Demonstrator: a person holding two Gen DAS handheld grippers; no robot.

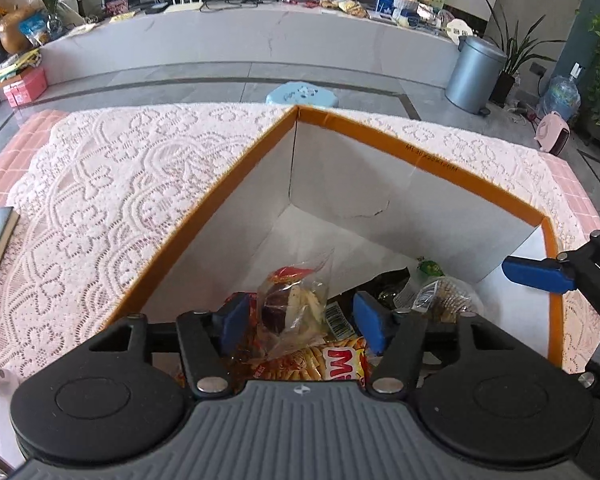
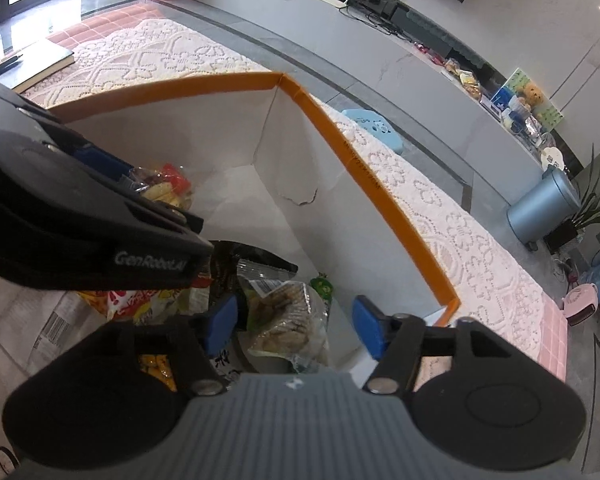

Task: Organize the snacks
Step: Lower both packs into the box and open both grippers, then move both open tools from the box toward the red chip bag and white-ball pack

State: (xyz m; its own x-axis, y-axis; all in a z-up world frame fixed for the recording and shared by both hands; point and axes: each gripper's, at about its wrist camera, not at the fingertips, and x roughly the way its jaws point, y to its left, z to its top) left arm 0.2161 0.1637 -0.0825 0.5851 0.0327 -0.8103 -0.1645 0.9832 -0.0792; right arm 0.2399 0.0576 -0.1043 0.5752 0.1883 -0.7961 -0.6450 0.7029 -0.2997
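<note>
A white cardboard box with an orange rim stands on the lace-covered table and holds several snack packs. My left gripper is open over the box, its blue pads on either side of a clear packet of dark and yellow snacks, not touching it. Below it lies an orange-red crisp bag. My right gripper is open above a clear biscuit packet near the box's right wall. The left gripper shows in the right wrist view, the right one's blue pad in the left.
The pink lace tablecloth covers the table around the box. A book lies at the table's far left. A blue stool and a grey bin stand on the floor beyond.
</note>
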